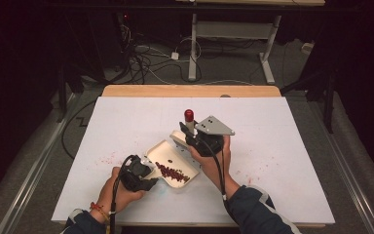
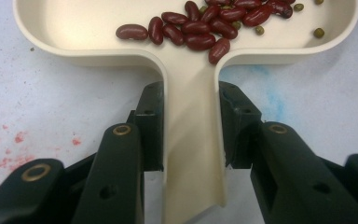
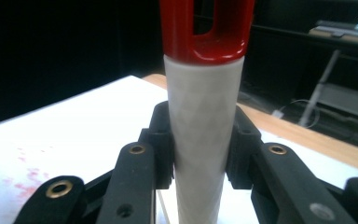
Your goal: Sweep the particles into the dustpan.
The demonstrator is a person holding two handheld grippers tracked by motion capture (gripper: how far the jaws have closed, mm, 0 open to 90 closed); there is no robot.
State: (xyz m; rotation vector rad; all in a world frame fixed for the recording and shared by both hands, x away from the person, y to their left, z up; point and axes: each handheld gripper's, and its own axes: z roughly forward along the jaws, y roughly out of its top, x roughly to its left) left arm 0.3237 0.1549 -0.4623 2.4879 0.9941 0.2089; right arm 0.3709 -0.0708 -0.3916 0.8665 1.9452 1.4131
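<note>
No text, label, brand, number or sign can be read on anything in these views.

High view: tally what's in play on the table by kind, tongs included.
Tongs: 2, the left tongs and the right tongs
Cream scoop tray: 1, handle clamped in the left tongs
White-handled tool with red cap: 1, clamped in the right tongs
Bean pile: 1, in the tray
Total: 5
</note>
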